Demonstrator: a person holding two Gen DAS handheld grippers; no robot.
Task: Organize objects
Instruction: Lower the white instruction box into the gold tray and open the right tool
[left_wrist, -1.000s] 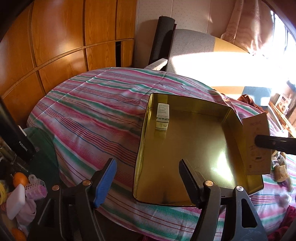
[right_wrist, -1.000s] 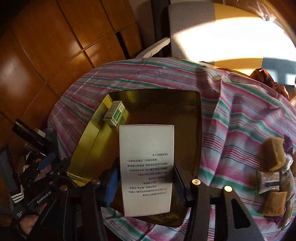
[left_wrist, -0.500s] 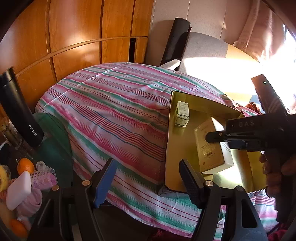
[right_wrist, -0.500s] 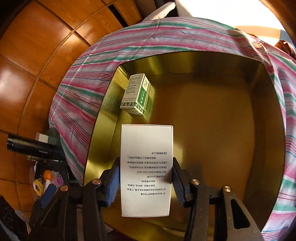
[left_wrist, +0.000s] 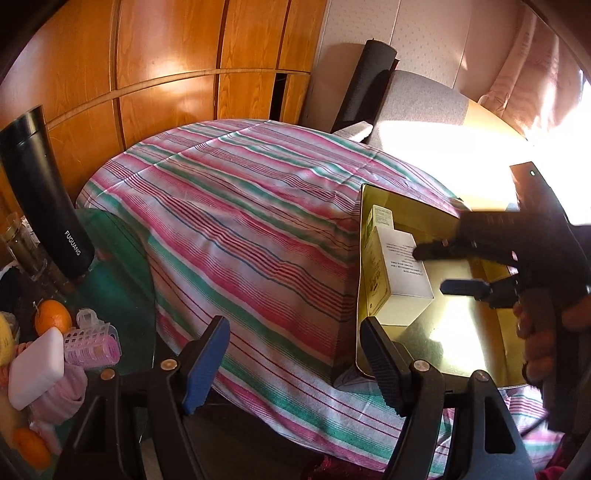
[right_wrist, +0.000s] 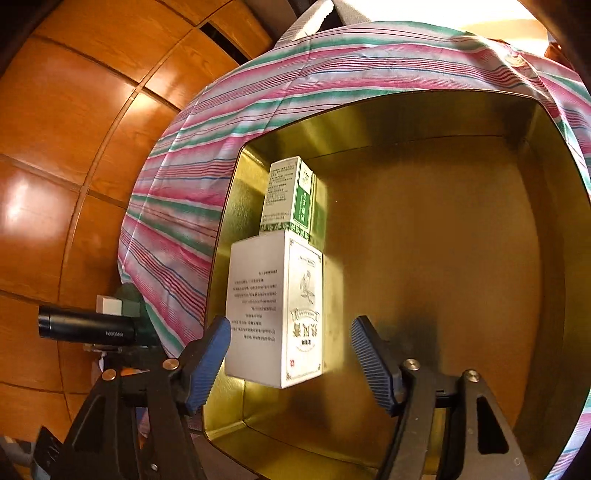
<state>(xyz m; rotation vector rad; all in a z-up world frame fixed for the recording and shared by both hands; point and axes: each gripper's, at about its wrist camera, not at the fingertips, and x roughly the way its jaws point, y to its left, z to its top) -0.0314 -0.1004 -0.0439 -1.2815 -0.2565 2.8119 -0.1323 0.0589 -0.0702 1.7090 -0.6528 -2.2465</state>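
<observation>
Now placing: right gripper (right_wrist: 290, 360) jaws released around white printed carton (right_wrist: 275, 314) in gold metal tin (right_wrist: 443, 277), touching green-white carton (right_wrist: 290, 197). Left gripper (left_wrist: 295, 358) jaws apart, empty. Next: retreat, fetch another item.

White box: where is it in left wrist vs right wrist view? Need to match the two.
Left wrist: white box sits right of centre, against the gold tin's left wall, beside the right gripper.
Right wrist: white box sits centre-left, between the open fingers, inside the tin.
Shared landmark: the small green box just beyond it.
</observation>
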